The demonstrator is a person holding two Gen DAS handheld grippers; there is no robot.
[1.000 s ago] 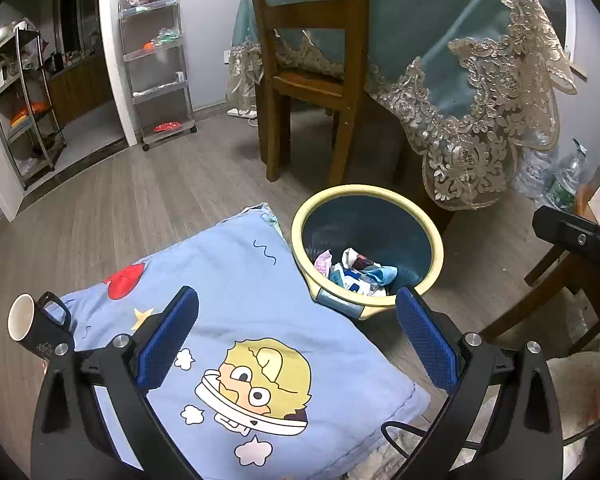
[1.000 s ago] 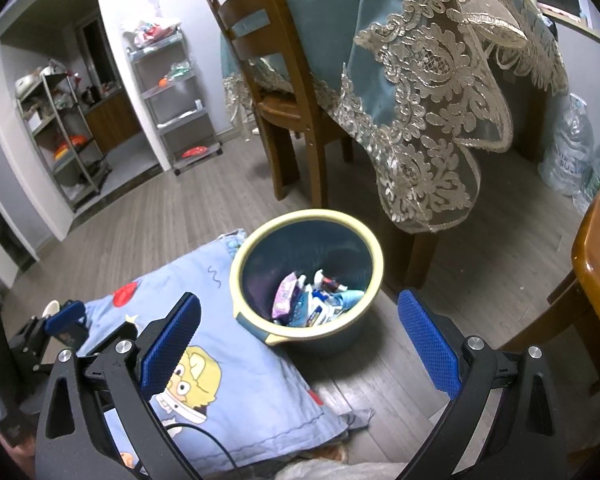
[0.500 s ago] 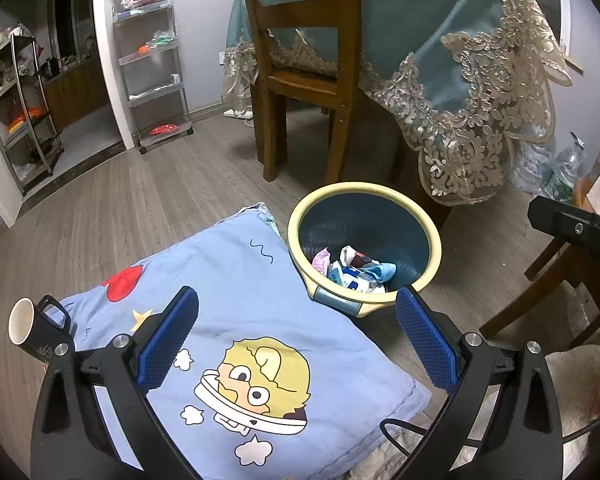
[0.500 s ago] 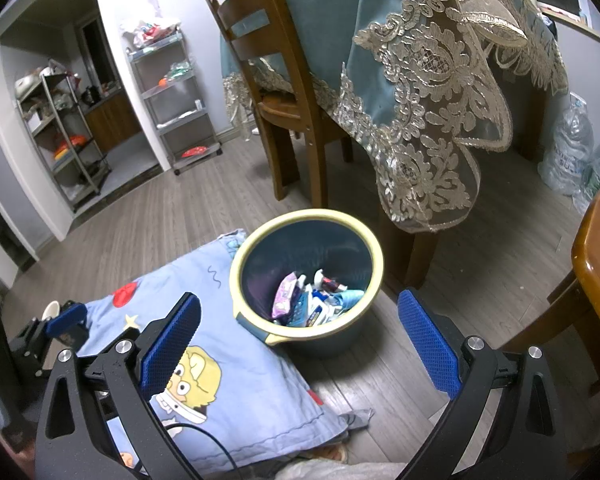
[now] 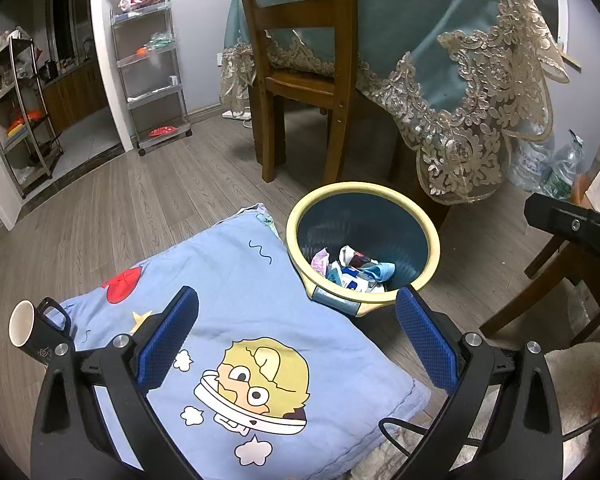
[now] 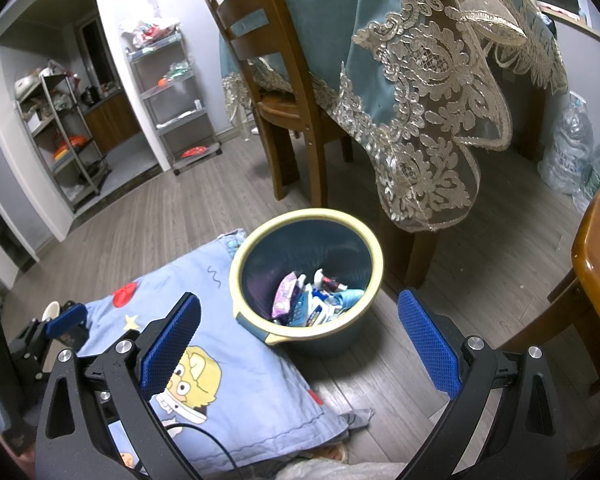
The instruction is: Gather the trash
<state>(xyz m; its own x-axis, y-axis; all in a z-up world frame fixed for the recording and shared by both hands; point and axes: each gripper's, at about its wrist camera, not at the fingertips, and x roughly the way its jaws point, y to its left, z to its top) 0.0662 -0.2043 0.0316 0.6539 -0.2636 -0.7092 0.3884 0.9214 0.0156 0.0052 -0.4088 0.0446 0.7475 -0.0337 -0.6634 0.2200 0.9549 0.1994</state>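
Trash [image 5: 352, 268] down in the bin [image 5: 428, 226], a small heap of wrappers and paper at the bottom. Nothing in the left gripper [image 5: 296, 336]: fingers [image 5: 168, 336] spread wide apart, blue pads bare, touching nothing. Same for the right gripper [image 6: 300, 340]: fingers [image 6: 428, 344] wide apart, holding nothing, touching nothing. Both held up in the air and pointed down at the bin, likely because the bin is where the trash goes and a clear look inside helps.

Just under the left fingers, a blue cushion [image 5: 236, 300] with a cartoon face, flat on the floor [image 5: 140, 200]. Bin right against the far corner of the cushion, rim touching or nearly touching the cloth, probably set that close so a drop is short and easy. Bin standing upright, mouth open to the top, yellow rim, dark blue inside. Seen from the right wrist, a purple packet [image 6: 285, 294] leaning on the inner wall, with blue and white bits beside it.

At the near left edge of the cushion, a black mug [image 5: 32, 332] with a white inside, tipped over toward the camera. No loose trash to be seen on the cushion or on the bare floor close by. Looks as if the picking up is nearly done or fully done.

Behind the bin, a wooden chair [image 5: 300, 60] and a round surface under a teal cloth with lace [image 5: 460, 80]. Metal shelves [image 5: 152, 72] far back by the wall.
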